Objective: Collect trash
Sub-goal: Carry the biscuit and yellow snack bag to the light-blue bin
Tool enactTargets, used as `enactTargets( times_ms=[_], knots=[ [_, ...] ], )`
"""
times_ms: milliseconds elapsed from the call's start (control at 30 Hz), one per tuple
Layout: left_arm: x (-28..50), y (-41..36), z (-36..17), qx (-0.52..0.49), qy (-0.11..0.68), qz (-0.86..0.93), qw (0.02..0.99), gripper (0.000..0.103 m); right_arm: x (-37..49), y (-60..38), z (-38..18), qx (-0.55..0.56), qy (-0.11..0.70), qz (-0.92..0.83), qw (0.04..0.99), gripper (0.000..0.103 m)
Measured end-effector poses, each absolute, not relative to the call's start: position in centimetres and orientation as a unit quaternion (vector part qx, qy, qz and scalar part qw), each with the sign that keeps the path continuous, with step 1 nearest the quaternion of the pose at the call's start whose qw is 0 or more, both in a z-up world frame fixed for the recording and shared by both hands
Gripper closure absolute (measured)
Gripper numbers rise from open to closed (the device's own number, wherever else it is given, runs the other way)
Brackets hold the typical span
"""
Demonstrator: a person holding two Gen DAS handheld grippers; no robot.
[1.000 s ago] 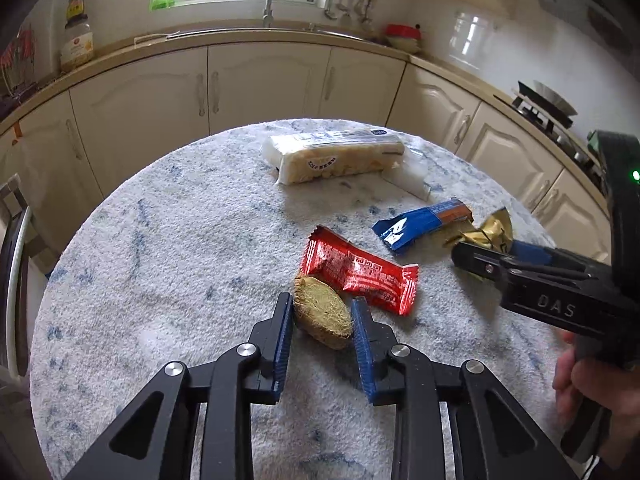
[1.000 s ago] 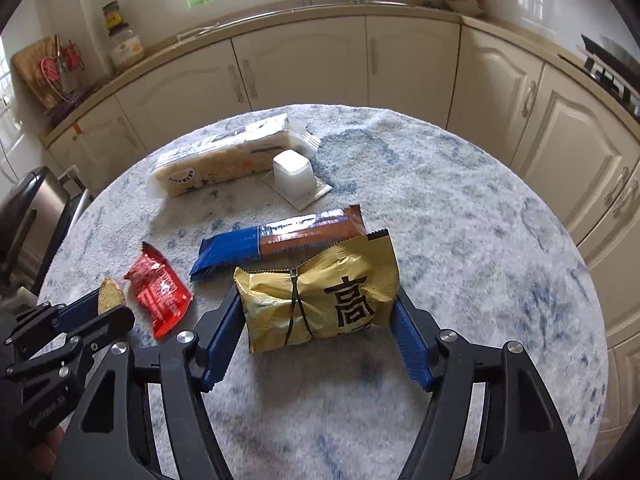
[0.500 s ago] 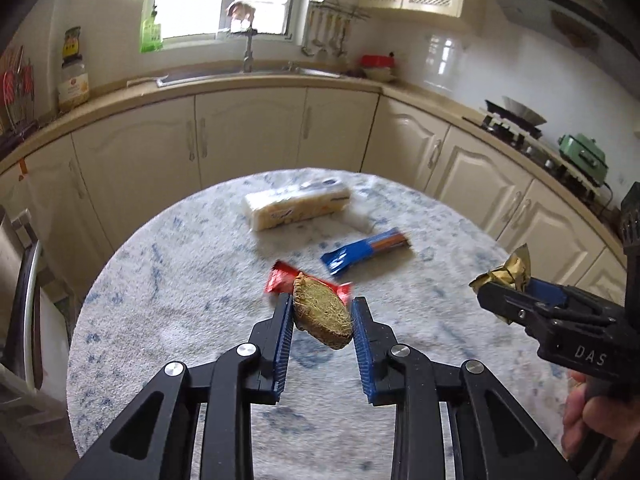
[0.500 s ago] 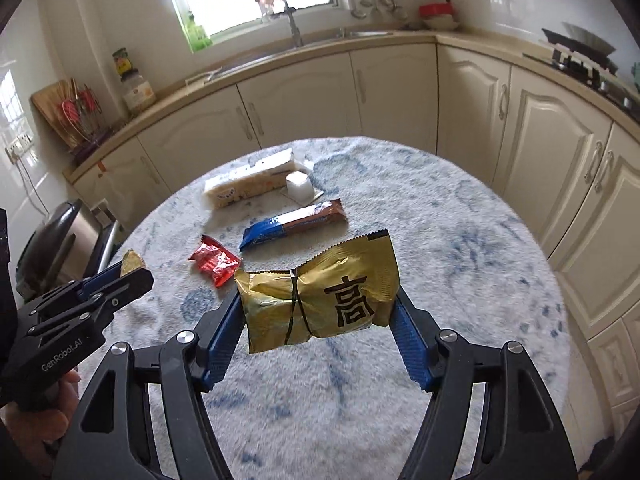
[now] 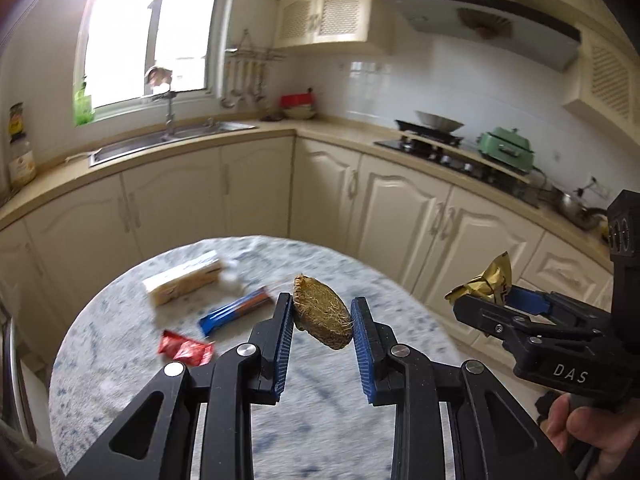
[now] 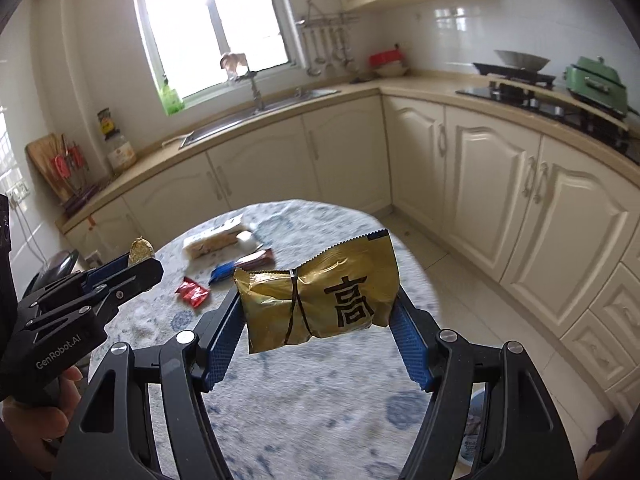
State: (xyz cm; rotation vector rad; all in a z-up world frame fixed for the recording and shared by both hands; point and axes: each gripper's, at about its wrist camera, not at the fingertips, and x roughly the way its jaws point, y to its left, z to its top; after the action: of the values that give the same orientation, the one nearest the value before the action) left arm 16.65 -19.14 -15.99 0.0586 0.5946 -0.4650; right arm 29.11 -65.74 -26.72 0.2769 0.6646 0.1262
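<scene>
Having been lifted clear of the desk [image 5: 120,360], a fibrous brown scrap [image 5: 322,312] is pinched in the left claw [image 5: 322,320] and a gold wrapper [image 6: 320,292] in the right claw [image 6: 318,312]. Three wrappers are left behind (a bin is not seen).

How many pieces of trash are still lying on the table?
4: a pale yellow packet at the far side, a small white cup beside it, a blue-brown bar wrapper and a red wrapper nearer. More may be hidden behind the held gold wrapper.

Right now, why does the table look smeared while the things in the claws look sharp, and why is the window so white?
Left wrist view: table and red wrapper smeared, brown puck crisp, window blown white. Right wrist view: table blurred, gold packet sharp, cabinets bowed by the fisheye.
</scene>
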Motion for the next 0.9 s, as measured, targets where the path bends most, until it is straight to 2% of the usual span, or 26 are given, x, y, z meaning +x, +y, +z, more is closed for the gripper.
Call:
enactTargets(
  times_ms=[200,367,633,900],
  knots=[
    [15.6,-25.7,-15.4,0.049,0.285,-0.299,0.909,0.078,25.4,-72.1,-26.0,0.155,0.306,0.001,0.939,0.033],
    [15.7,-32.1,-16.4,0.062,0.303,-0.359,0.881,0.078,22.1,-78.9,-27.6,0.187,0.313,-0.065,0.929,0.033],
    [16.6,-41.9,-20.2,0.089,0.353,-0.424,0.829,0.078,17.9,-88.5,-32.5,0.235,0.346,-0.158,0.894,0.033],
    [20.5,-50.7,-26.2,0.117,0.432,-0.445,0.775,0.078,17.1,-93.9,-38.8,0.275,0.387,-0.186,0.860,0.033]
  ],
)
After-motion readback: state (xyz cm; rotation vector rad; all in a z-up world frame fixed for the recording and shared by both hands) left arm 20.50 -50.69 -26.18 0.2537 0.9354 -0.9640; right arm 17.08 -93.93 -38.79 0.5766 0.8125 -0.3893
